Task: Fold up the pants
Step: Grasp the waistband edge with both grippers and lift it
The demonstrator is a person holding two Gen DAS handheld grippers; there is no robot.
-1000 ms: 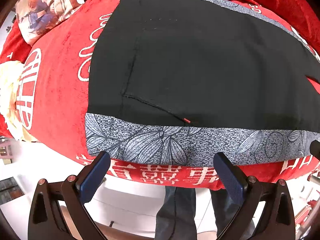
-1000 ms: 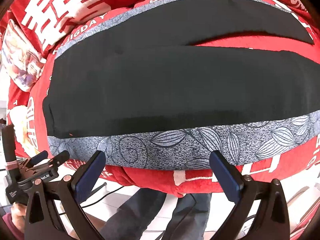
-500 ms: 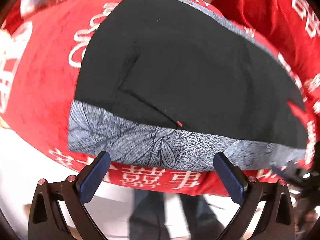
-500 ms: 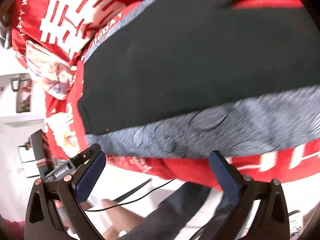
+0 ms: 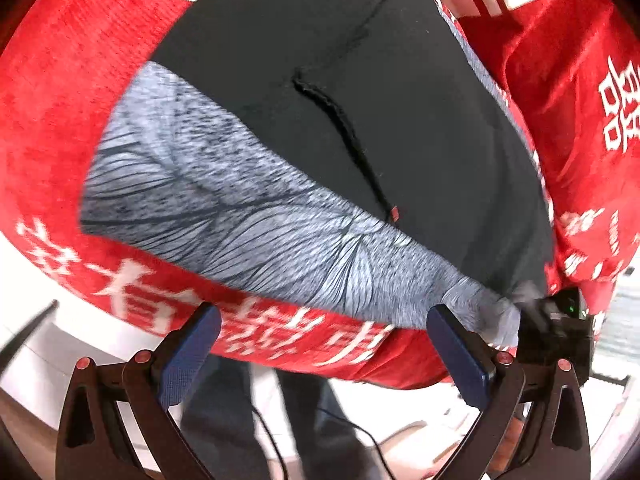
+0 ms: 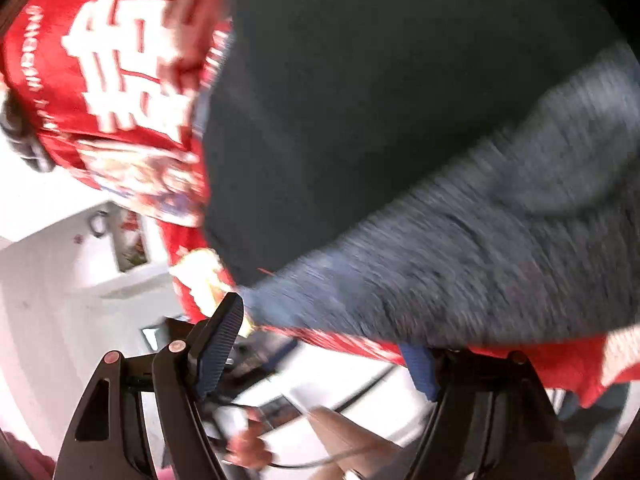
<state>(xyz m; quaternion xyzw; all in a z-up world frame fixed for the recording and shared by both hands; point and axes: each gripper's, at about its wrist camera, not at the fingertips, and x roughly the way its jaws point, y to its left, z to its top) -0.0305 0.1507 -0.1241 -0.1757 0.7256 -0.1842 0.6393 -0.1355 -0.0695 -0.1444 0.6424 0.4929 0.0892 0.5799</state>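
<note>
Both grippers lower, nearer black pants (image 5: 400,128); left gripper (image 5: 320,354) spread empty, right gripper (image 6: 324,340) closing, nothing clamped.

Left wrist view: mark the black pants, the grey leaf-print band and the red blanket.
black pants (image 5: 420,128), left wrist view, on the flat black cloth.
grey leaf-print band (image 5: 248,216), left wrist view, mid-band on the leaf pattern.
red blanket (image 5: 64,92), left wrist view, bare red cloth at left.

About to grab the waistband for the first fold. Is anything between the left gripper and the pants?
Nothing visible. The left gripper is open at the bed's edge, and only the red blanket and bare grey leaf-print sheet lie before the black pants.
</note>
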